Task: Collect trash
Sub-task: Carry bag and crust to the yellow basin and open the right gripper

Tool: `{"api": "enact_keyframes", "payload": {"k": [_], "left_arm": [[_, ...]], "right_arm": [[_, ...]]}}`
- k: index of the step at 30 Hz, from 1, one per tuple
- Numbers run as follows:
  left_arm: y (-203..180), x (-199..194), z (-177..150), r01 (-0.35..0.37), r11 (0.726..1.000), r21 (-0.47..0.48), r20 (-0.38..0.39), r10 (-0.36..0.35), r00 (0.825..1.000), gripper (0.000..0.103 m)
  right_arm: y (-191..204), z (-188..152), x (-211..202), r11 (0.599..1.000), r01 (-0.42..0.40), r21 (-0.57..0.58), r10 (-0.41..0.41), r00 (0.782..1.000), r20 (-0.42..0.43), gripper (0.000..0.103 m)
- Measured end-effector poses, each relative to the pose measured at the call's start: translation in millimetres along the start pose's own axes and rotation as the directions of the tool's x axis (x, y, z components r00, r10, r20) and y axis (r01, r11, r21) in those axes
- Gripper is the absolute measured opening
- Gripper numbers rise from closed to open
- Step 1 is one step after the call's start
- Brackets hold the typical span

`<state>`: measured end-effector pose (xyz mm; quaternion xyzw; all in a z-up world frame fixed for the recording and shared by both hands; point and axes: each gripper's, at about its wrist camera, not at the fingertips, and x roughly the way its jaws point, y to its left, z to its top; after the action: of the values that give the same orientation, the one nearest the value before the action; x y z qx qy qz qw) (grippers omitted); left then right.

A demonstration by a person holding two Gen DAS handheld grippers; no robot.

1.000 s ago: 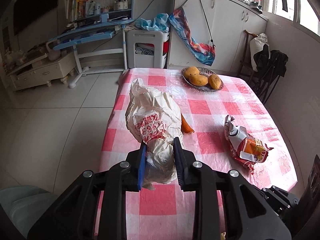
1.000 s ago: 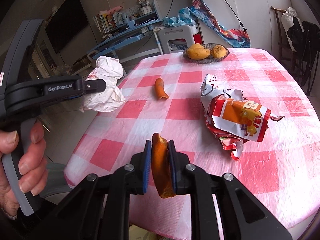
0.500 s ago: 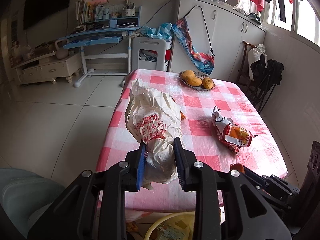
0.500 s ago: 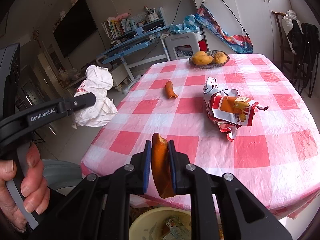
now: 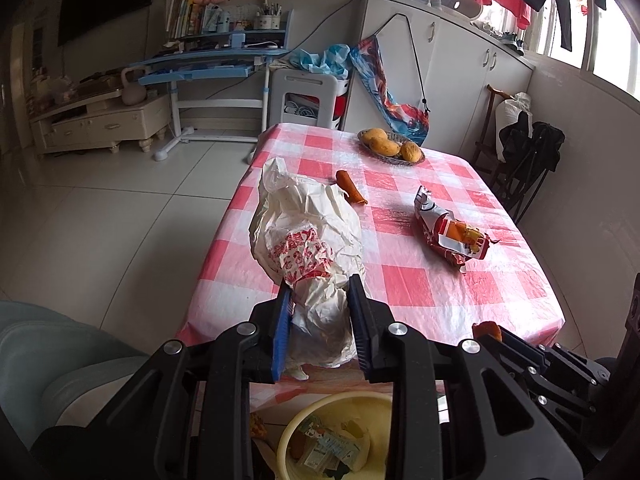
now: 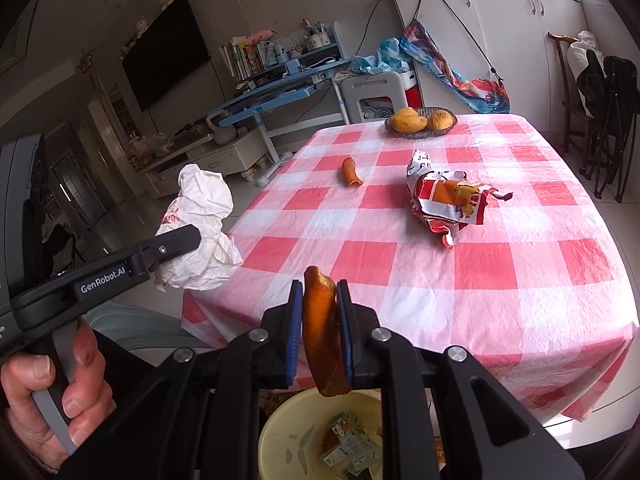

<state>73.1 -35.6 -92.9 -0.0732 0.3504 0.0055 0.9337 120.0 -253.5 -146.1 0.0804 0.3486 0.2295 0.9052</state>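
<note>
Left gripper (image 5: pixel 319 322) clamped on white bag (image 5: pixel 308 240), right gripper (image 6: pixel 319 330) clamped on orange peel (image 6: pixel 322 336), both above yellow bin (image 6: pixel 288 436) at 6 o'clock; second peel (image 6: pixel 351 173) and wrapper (image 6: pixel 448 200), possibly snack packaging, on table (image 6: pixel 500 288) toward 12.

Your left gripper (image 5: pixel 320 320) pointed toward twelve o'clock, clamped on a plastic bag (image 5: pixel 308 240); your right gripper (image 6: pixel 320 328), at its three o'clock, pinched a peel (image 6: pixel 320 336).
</note>
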Motion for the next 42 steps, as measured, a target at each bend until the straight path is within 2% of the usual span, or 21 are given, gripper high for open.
{"api": "enact_keyframes", "payload": {"k": [11, 27, 42], "left_arm": [[1, -4, -2, 0.012, 1.000, -0.011, 0.014, -0.011, 1.000, 0.027], [-1, -3, -2, 0.014, 1.000, -0.009, 0.014, -0.014, 1.000, 0.027], [0, -3, -2, 0.014, 1.000, -0.010, 0.014, -0.014, 1.000, 0.027]], "right_arm": [[0, -29, -3, 1.000, 0.015, -0.001, -0.015, 0.997, -0.077, 0.018], [4, -40, 5, 1.000, -0.004, 0.006, 0.004, 0.993, -0.118, 0.018], [21, -60, 13, 0.999, -0.039, -0.026, 0.033, 0.979, -0.200, 0.018]]}}
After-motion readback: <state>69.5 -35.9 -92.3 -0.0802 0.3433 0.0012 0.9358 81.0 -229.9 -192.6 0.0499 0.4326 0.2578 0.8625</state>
